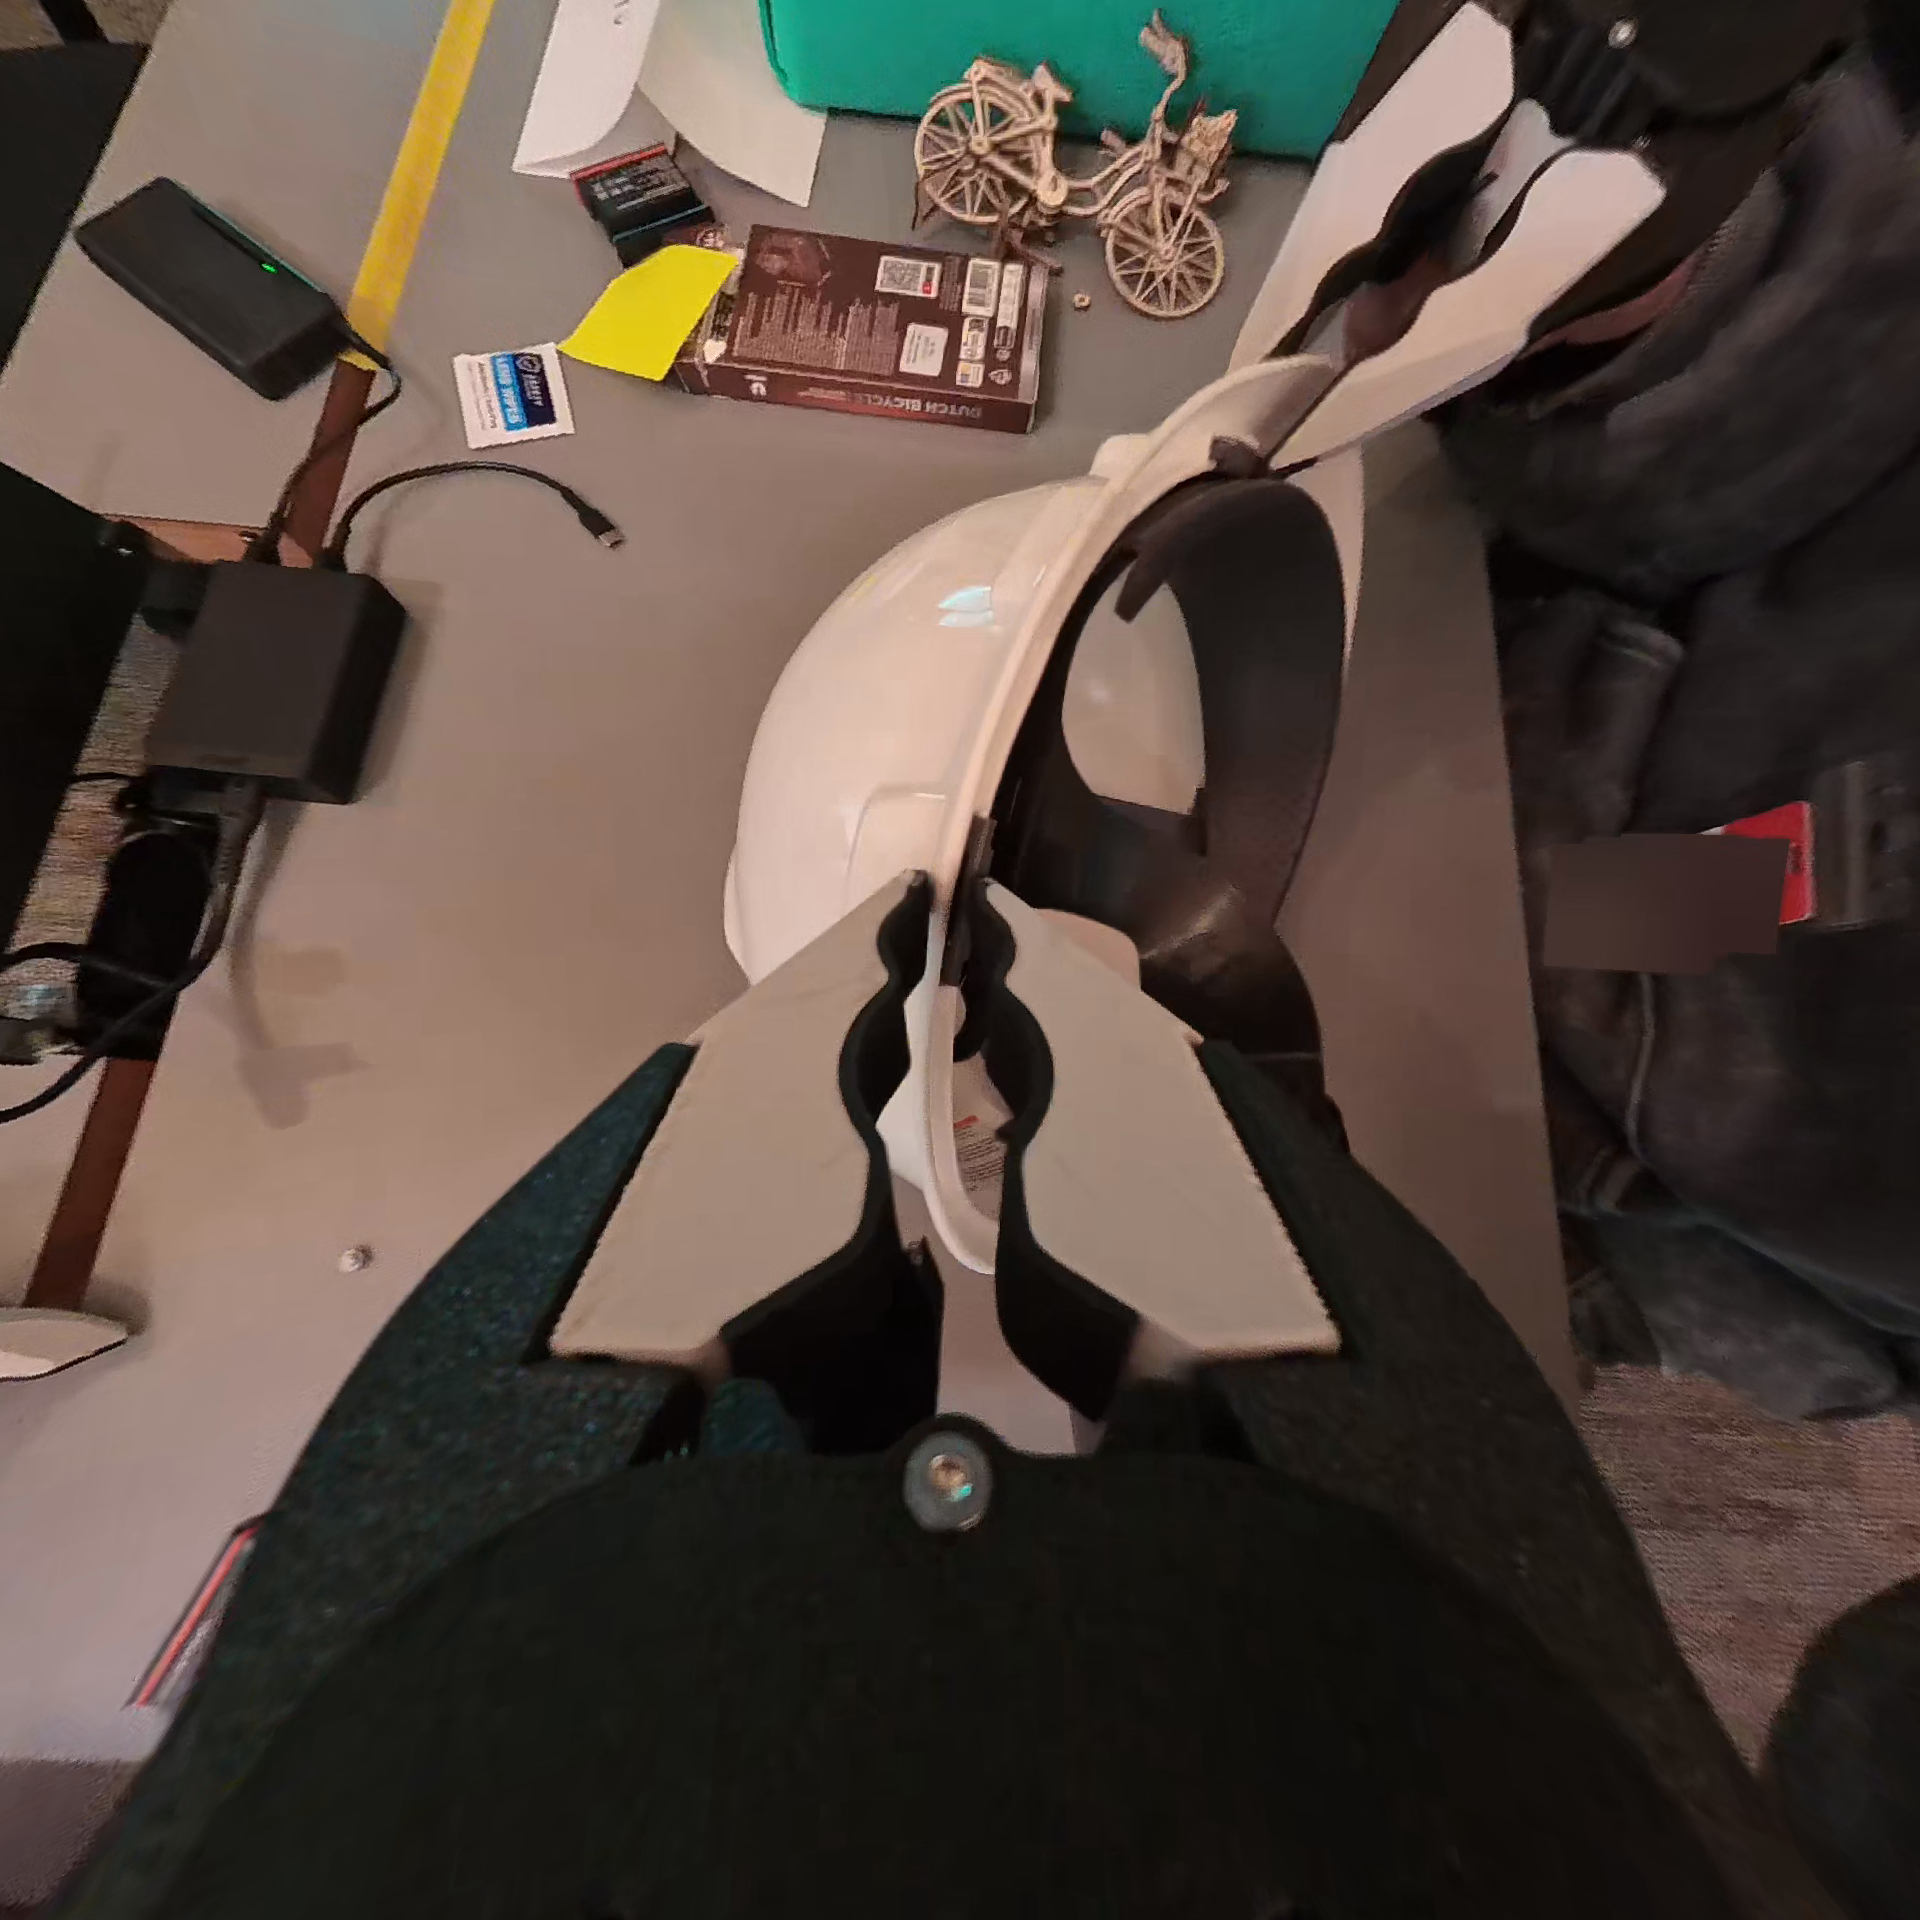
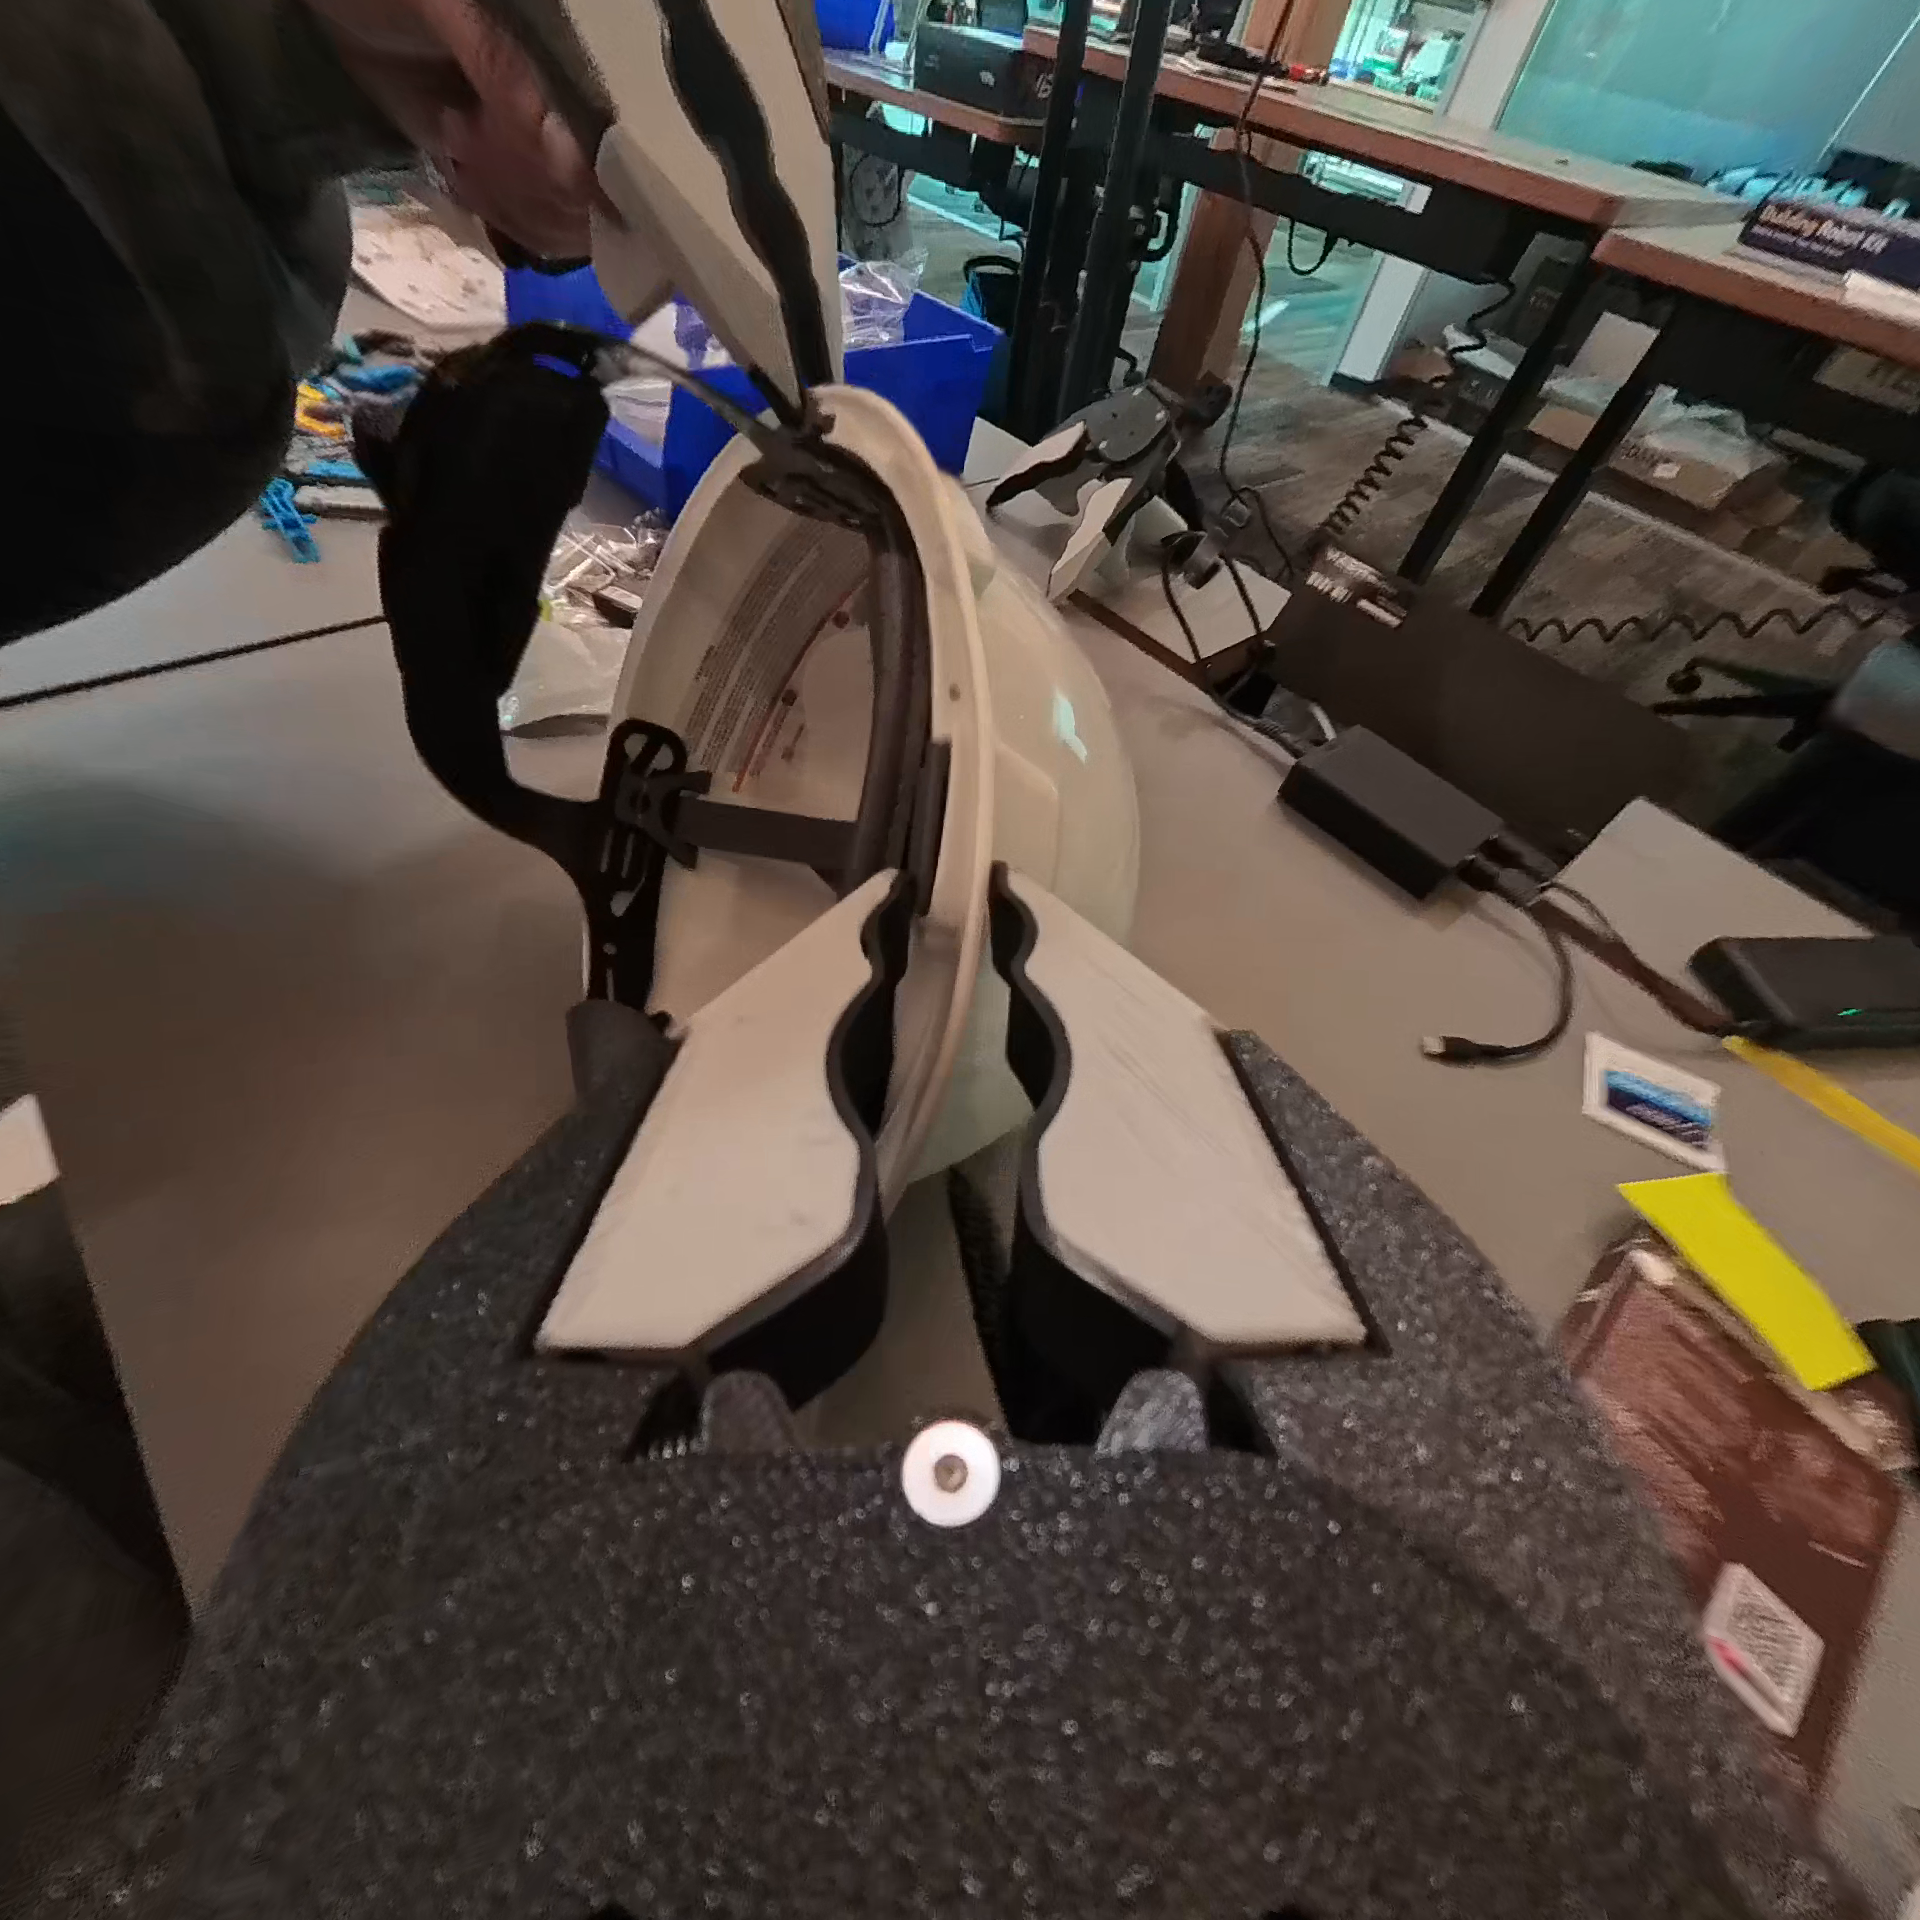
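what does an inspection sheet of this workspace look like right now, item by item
surface: grey table, bare in the middle, crowded at the far edge.
job's things: white hard hat tipped on its side, black headband showing.
clutter: wooden bicycle model, brown box, yellow card, teal bin.
grippers: left gripper shut on the hat's brim; right gripper shut on the opposite side of the brim.
cables: loose black USB cable; leads run from the black adapter and power bank.
surroundings: desks, blue bins, carpet floor.
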Motion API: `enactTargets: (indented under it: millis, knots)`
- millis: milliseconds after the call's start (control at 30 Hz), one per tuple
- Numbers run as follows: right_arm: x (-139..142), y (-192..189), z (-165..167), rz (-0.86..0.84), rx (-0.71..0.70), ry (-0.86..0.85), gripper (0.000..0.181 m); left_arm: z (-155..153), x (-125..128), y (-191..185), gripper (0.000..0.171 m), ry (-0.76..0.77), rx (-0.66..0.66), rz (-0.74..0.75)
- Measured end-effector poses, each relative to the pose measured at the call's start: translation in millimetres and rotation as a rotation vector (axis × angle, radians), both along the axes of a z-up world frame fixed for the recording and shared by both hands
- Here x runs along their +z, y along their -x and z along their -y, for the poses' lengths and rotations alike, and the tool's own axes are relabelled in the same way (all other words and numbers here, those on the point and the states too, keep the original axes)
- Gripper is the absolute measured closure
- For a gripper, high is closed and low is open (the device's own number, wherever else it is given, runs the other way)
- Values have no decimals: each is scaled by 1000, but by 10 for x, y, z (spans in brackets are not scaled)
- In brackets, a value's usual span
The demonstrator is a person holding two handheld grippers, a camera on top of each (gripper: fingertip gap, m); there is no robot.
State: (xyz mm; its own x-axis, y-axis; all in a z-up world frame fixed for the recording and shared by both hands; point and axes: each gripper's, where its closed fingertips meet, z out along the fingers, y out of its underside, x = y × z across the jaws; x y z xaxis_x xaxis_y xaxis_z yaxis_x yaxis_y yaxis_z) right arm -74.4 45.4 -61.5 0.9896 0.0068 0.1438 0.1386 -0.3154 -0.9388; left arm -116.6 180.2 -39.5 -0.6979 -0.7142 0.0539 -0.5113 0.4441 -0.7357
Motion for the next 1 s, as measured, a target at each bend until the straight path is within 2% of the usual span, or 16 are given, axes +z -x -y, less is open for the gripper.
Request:
enactTargets:
  millis: [67, 100, 133, 167, 233, 300, 400, 500, 533, 567, 667, 700, 767, 833, 900, 1000]
  knots:
    - [326, 12, 33, 79, 19, -68, 143, 42, 13, 3, 167, 14, -3, -10]
    - [534, 100, 36, 114, 79, -101, 136, 64, 21, -10, 167, 12, -3, -2]
    - [712, 235, 8, 174, 164, -116, 132, 96, 33, -20, 167, 15, -8, 3]
    - [809, 338, -72, 265, 223, -97, 136, 135, 49, -29, 167, 22, -14, 5]
    - [776, 420, -358, 481, 281, 7, 124, 211, 82, -68, 169, 36, -19, 10]
    - [621, 379, -668, 671, 326, 93, 123, 262, 99, -111, 169, 32, -14, 16]
    - [315, 162, -997, 778, 354, 204, 123, 296, 110, -149, 168, 44, 5, 26]
    - [236, 203, -1165, 858, 396, 146, 151, 319, 123, -177, 168, 100, 37, 44]
    - [228, 211, -1203, 894, 393, 120, 154, 318, 123, -184, 168, 112, 49, 53]
    - [225, 195, -1235, 917, 379, 107, 155, 294, 120, -190, 168, 114, 67, 64]
    - [230, 178, -1259, 844, 376, 135, 159, 197, 191, -104, 168, 128, 93, 126]
    - [234, 160, -1256, 840, 375, 148, 161, 148, 222, -55, 162, 121, 104, 154]
    - [239, 154, -1247, 814, 383, 163, 164, 19, 151, 31, 144, 9, 127, 196]
    - [238, 164, -1246, 790, 398, 169, 164, 11, 52, 81, 134, -77, 111, 237]
    - [244, 174, -1258, 788, 407, 163, 164, 108, -49, 76, 133, -119, 73, 261]
    - [271, 202, -1257, 762, 411, 160, 166, 126, -177, -64, 136, -262, 61, 343]
